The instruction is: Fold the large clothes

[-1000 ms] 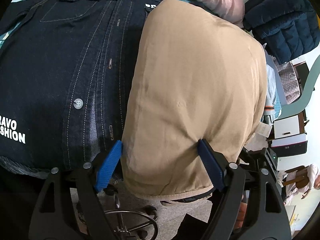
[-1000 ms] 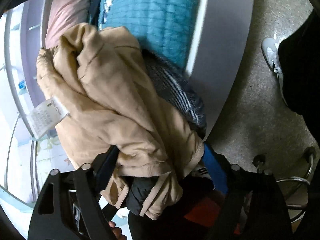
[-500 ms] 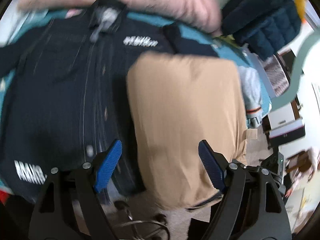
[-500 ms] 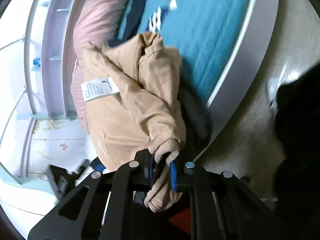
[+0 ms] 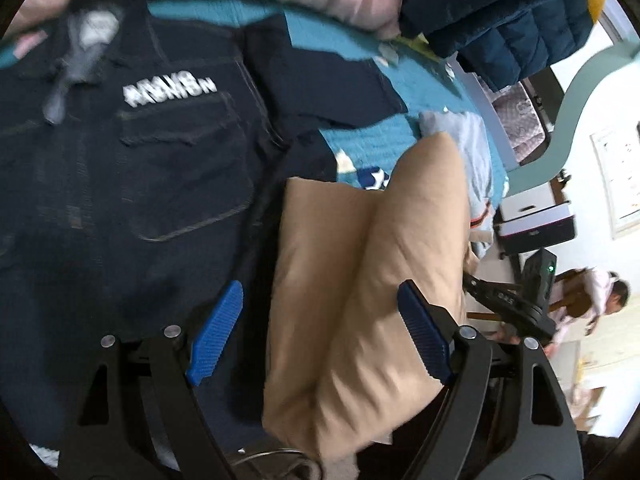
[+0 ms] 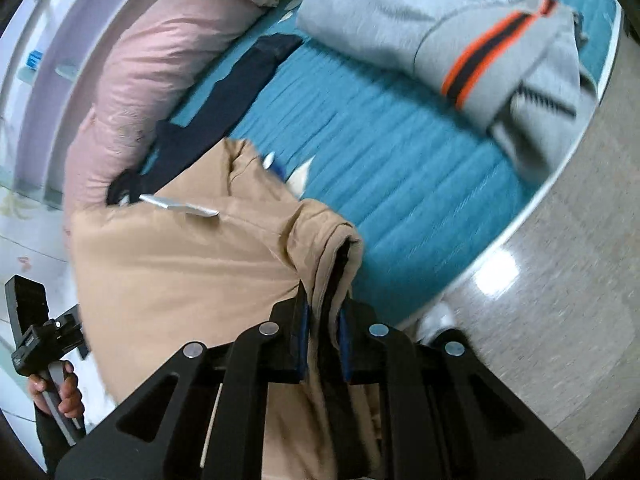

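A folded tan jacket (image 5: 368,288) hangs lifted over the near edge of the bed; in the right wrist view (image 6: 180,272) it fills the lower left, with a white care label (image 6: 180,205) on it. My right gripper (image 6: 323,332) is shut on the jacket's dark-lined edge. My left gripper (image 5: 320,336) is open, its blue pads either side of the jacket's left half without pinching it. A dark denim jacket (image 5: 120,184) lies spread flat on the teal bed cover (image 6: 392,160), to the left of the tan jacket.
A pink pillow (image 6: 132,80) lies at the head of the bed. A grey sweater with an orange stripe (image 6: 460,32) is on the bed's far side, a navy puffer jacket (image 5: 500,20) beyond. The bed's white rim (image 6: 568,152) borders shiny floor (image 6: 560,300).
My right gripper has shut on the tan jacket's edge and lifted it back from the denim jacket. The tan jacket now creases down its middle. My left gripper stayed open.
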A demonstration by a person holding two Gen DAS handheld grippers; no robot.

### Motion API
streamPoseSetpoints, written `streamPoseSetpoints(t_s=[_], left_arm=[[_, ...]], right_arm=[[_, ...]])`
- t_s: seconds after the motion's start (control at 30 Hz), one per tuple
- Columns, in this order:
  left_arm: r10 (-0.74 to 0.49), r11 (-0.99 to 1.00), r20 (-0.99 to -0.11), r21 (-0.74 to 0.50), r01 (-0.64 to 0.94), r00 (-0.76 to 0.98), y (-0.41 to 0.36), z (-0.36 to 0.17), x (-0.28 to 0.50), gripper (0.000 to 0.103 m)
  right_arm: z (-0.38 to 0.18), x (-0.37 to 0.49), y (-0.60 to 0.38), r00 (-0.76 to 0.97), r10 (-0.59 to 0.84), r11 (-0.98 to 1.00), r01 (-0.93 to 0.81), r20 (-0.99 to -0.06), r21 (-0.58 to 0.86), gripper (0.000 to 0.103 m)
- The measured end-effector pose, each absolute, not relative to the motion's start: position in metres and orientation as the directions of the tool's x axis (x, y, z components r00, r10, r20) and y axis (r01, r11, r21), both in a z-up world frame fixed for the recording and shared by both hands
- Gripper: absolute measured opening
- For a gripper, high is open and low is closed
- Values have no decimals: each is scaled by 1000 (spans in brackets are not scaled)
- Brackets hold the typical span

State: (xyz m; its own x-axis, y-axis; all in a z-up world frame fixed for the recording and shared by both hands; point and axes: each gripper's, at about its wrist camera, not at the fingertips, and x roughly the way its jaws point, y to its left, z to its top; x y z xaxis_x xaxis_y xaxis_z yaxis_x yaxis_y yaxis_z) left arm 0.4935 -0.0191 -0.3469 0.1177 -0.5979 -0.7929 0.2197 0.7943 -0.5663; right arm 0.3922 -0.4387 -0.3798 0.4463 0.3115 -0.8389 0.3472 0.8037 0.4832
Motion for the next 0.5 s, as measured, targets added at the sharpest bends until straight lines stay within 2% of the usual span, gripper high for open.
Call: streamPoseSetpoints(t_s=[0.17, 0.27, 0.4, 0.47, 0.5], left_arm=[[-714, 699, -695, -700, 146, 82, -25, -365, 498, 80], [-812, 583, -569, -795, 168, 127, -13, -348, 491, 81], [-806, 590, -584, -779, 214, 99, -23, -343, 487, 81], [-742, 665, -661, -704, 249, 112, -36, -345, 487, 81], [-668, 734, -732, -617, 283, 137, -46, -345, 486, 81]], right_arm=[[-389, 400, -450, 425, 286, 816, 362, -859, 451, 10], [-386, 401, -448, 416, 278, 825, 359, -866, 437, 10], [-381, 401, -446, 410, 275, 826, 362, -869, 433, 10], [-381, 403, -444, 410, 278, 822, 368, -869, 436, 10], [-380, 402, -444, 410, 280, 819, 370, -868, 439, 10]])
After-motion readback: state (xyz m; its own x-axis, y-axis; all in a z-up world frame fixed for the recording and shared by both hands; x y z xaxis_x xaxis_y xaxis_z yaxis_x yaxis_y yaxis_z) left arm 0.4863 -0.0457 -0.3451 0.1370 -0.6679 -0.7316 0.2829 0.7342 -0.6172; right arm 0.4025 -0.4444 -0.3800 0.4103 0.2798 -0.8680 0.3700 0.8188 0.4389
